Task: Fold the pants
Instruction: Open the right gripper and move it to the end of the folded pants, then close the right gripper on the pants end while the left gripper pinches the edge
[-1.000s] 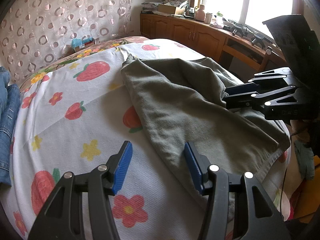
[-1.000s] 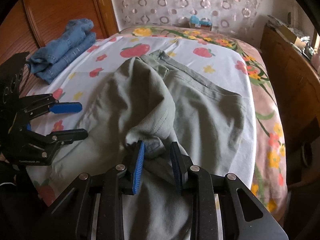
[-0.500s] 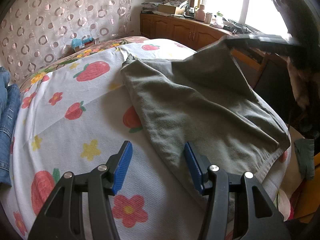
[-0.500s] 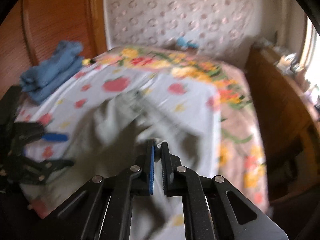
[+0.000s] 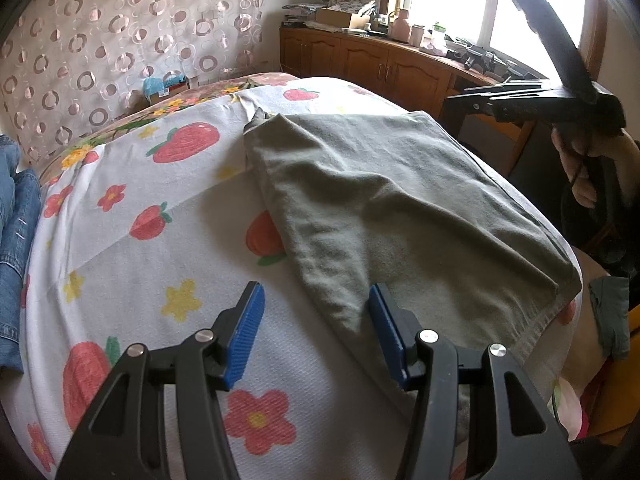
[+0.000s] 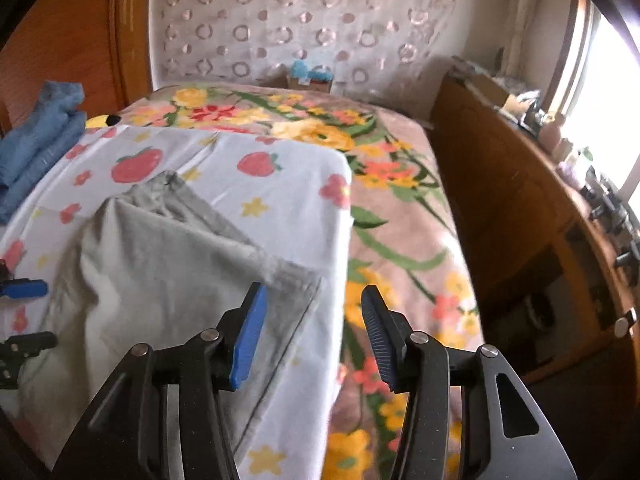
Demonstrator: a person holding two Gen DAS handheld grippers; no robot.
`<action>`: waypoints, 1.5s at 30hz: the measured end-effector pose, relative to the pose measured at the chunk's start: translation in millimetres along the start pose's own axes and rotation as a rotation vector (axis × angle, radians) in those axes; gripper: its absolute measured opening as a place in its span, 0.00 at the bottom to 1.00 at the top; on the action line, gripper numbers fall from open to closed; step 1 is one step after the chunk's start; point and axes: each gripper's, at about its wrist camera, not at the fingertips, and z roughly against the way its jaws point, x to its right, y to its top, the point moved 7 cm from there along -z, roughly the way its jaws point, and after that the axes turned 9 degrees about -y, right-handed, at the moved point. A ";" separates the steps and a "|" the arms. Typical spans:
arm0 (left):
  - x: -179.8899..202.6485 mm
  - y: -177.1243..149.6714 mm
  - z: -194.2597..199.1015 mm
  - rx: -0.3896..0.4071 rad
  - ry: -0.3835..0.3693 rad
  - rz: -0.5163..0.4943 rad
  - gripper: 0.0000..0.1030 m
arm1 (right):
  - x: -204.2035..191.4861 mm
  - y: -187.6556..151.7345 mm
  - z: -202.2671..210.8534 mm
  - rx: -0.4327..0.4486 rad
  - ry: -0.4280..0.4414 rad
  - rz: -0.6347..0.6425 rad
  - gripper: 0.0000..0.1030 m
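Grey pants [image 5: 384,216] lie folded along the bed's [image 5: 132,264] right edge. Left gripper [image 5: 316,336] gapes wide over their near corner, right gripper [image 6: 312,332] spread too, holding nothing. Right view's blurry.

pants [image 6: 160,264] blurred in R view | jeans [image 5: 12,240] cut by L edge | sill items too small

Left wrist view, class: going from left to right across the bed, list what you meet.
Blue jeans → strawberry sheet → grey-green pants → right gripper, held above the bed's edge.
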 end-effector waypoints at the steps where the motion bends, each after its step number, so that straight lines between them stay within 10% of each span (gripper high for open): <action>1: 0.1 0.0 -0.1 0.001 -0.001 0.000 0.52 | -1.9 -1.7 2.2 -0.004 0.020 -0.007 0.48; 17: 26.8 -11.8 32.5 0.046 -0.019 0.018 0.52 | -43.8 -85.8 87.1 0.002 0.184 -0.087 0.48; 38: 37.9 -49.2 36.4 0.029 0.019 0.093 0.52 | -56.7 -155.2 102.9 0.005 0.180 -0.199 0.48; 45: 42.3 -51.4 33.8 0.028 -0.009 0.102 0.52 | -64.8 -154.7 105.8 0.017 0.215 -0.191 0.26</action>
